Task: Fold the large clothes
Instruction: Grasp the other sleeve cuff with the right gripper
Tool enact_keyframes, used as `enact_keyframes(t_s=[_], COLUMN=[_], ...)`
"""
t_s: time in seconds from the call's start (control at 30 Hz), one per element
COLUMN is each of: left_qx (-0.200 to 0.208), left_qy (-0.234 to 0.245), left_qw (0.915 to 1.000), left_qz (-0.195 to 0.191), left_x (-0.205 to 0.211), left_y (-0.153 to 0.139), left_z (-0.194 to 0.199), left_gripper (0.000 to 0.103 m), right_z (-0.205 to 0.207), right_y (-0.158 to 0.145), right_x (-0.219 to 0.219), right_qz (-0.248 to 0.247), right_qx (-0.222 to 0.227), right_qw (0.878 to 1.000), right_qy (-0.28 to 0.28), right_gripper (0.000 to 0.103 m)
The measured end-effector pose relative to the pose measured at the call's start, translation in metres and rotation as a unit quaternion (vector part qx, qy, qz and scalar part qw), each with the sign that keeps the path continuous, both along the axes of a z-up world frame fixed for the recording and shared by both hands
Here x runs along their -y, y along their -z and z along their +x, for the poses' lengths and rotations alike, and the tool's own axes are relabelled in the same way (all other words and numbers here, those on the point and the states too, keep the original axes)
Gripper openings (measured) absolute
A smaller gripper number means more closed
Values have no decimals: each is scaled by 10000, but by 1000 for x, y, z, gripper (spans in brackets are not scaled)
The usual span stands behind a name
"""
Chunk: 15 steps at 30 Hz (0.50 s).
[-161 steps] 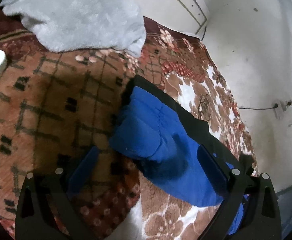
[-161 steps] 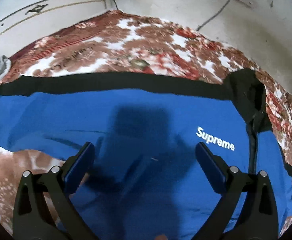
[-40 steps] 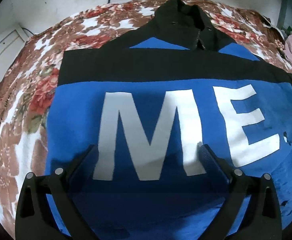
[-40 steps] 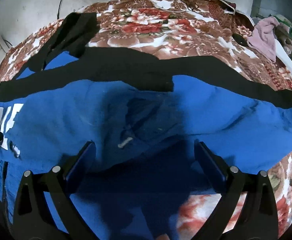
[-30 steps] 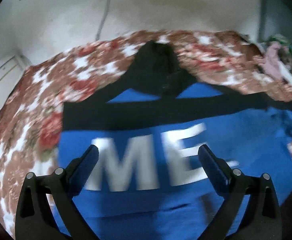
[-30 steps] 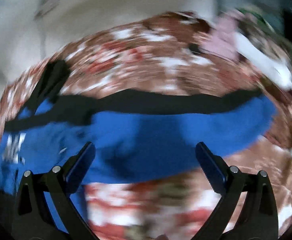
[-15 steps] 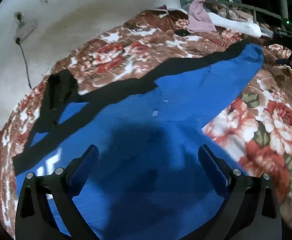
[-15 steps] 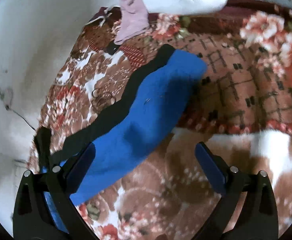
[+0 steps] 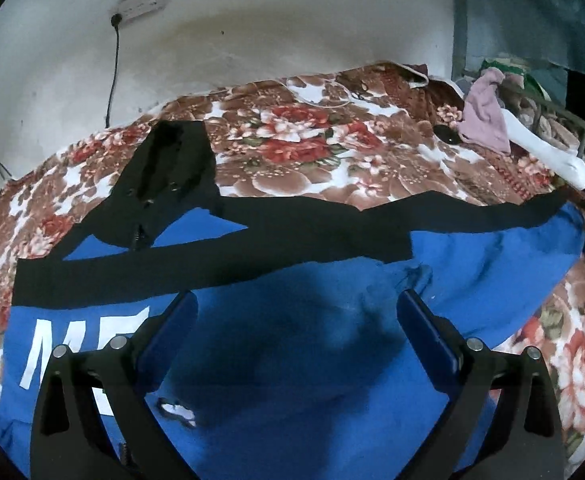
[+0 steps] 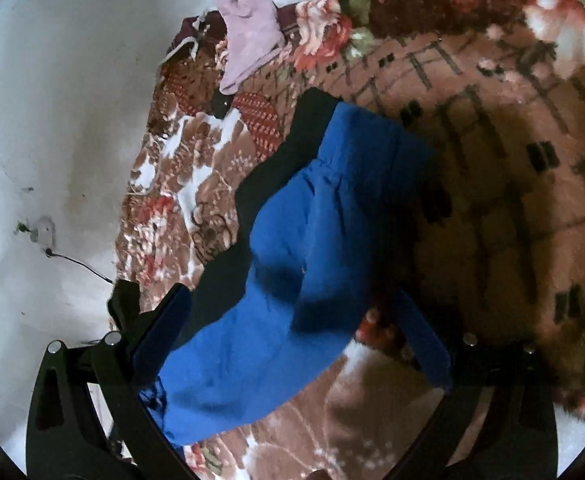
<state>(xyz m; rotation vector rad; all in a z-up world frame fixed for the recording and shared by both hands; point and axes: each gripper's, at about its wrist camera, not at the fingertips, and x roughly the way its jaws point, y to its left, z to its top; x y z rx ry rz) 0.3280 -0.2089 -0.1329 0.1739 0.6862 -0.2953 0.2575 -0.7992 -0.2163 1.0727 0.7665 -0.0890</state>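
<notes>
A large blue and black jacket (image 9: 312,340) lies spread on a floral blanket (image 9: 292,140). White letters "ME" (image 9: 80,344) show at the left, and its black collar (image 9: 168,176) points toward the wall. My left gripper (image 9: 296,320) is open and empty, hovering over the jacket's middle. The right sleeve (image 9: 512,248) stretches to the right. In the right wrist view the sleeve's blue cuff end (image 10: 324,240) lies on the blanket, with my open, empty right gripper (image 10: 292,312) just above it.
A white wall with a power strip and cable (image 9: 140,4) stands behind the bed. A pink garment (image 9: 484,116) and a white cloth (image 9: 544,148) lie at the far right. The pink garment also shows in the right wrist view (image 10: 248,24). A patterned brown blanket (image 10: 512,200) lies to the right of the sleeve.
Both grippers swung to the right over the jacket. The left view now centres on the jacket's middle; the right gripper has come closer to the sleeve's end. Both stay open.
</notes>
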Motion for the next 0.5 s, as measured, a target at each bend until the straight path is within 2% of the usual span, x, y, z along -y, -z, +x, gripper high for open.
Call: enact_keyframes(t_s=[0.1, 0.17, 0.23, 0.3, 0.33, 0.37, 0.4, 0.47, 0.5], left_qx=[-174, -284, -358, -402, -422, -442, -416, -442, -514], left_qy=[178, 217, 239, 233, 228, 229, 185, 66, -18], left_qw=[9994, 9987, 9981, 9980, 9979, 9977, 9979, 9980, 9977], left_qz=[-243, -367, -437, -428, -432, -454, -457, -458, -450], left_x=[-7, -9, -9, -9, -9, -10, -12, -15, -17], left_y=[10, 18, 24, 29, 32, 34, 36, 40, 43], left_z=[1, 2, 2, 2, 2, 1, 1, 3, 6], left_gripper=[98, 98, 98, 98, 98, 98, 98, 98, 98], right_z=[2, 5, 8, 12, 14, 15, 14, 12, 11], right_y=[-2, -1, -2, -1, -1, 0, 2, 9, 12], right_x=[3, 1, -1, -3, -5, -5, -4, 1, 2], right_qz=[139, 63, -52, -155, -235, -323, -380, -277, -228], right_qx=[158, 83, 73, 11, -52, -123, -161, -234, -233], right_qw=[9998, 9999, 9999, 9997, 9994, 9990, 9988, 9992, 9993], right_qy=[21, 1, -66, -168, -238, -279, -280, -187, -178], right_gripper=[99, 98, 89, 73, 70, 59, 40, 19, 18])
